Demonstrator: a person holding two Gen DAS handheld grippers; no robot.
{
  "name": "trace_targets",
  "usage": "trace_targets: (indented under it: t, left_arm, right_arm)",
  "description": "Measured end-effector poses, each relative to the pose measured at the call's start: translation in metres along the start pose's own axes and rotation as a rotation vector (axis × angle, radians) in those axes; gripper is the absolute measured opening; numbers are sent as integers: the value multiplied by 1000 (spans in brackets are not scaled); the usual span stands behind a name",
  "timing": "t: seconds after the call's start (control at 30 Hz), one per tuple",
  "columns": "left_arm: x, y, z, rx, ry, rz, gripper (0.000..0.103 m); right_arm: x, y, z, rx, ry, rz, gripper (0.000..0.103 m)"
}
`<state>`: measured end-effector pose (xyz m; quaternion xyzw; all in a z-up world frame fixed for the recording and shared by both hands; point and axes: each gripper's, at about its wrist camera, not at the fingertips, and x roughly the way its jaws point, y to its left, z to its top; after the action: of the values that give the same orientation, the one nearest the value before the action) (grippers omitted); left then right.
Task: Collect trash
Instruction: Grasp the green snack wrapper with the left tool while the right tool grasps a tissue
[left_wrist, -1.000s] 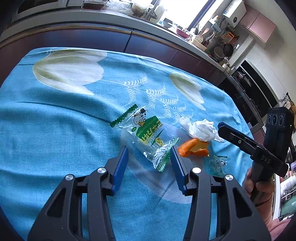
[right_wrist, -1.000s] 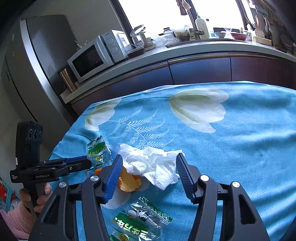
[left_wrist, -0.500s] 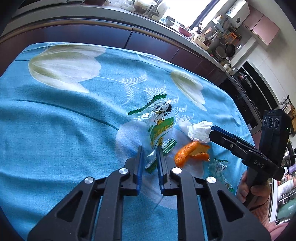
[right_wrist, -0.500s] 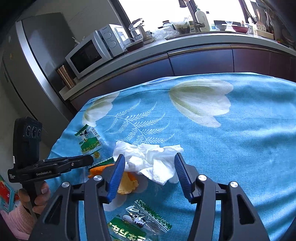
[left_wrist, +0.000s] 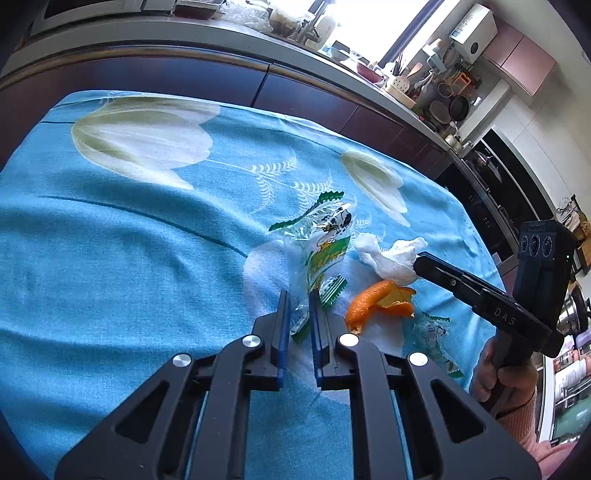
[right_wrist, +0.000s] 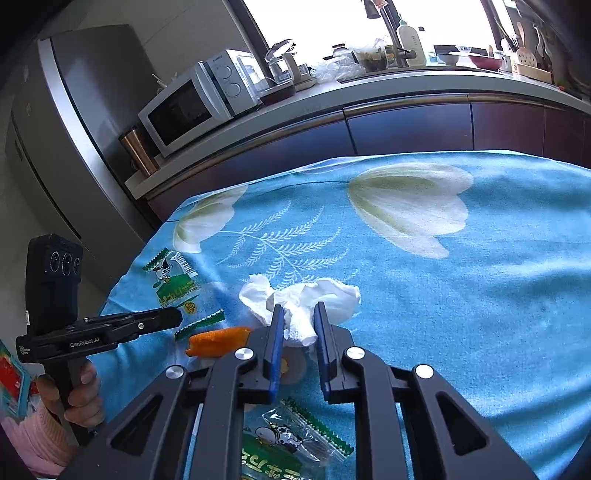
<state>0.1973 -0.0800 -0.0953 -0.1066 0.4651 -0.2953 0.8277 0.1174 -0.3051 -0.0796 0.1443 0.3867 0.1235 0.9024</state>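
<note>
A clear snack wrapper with green print (left_wrist: 325, 236) rises from the blue flowered tablecloth (left_wrist: 110, 240), its near end pinched between my left gripper's (left_wrist: 297, 295) blue pads; the jaws are still closing. In the right wrist view my right gripper (right_wrist: 299, 308) is closing on a crumpled white tissue (right_wrist: 325, 291), bunched between its pads. An orange peel (left_wrist: 373, 301) lies on the cloth between the two grippers. A second clear wrapper (right_wrist: 288, 443) lies flat beneath the right gripper.
A dark kitchen counter runs along the table's far side with a microwave (right_wrist: 192, 107) and dishes. A steel fridge (right_wrist: 74, 110) stands left of the table. A hand in a pink sleeve (left_wrist: 506, 380) holds the right gripper at the table's right edge.
Both grippers went from wide open to closed: the left on the snack wrapper, which now stands up from the cloth, the right on the tissue, which is squeezed narrower.
</note>
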Motion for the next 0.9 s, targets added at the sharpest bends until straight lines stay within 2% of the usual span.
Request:
trace_targets:
  t: [0.43, 0.9]
  left_arm:
    - [-50, 13, -11, -10, -72, 3, 11]
    - [-108, 23, -34, -11, -143, 29, 11]
  right_arm:
    - [-21, 33, 8, -46, -74, 59, 12]
    - [-20, 86, 1, -100, -74, 157, 12]
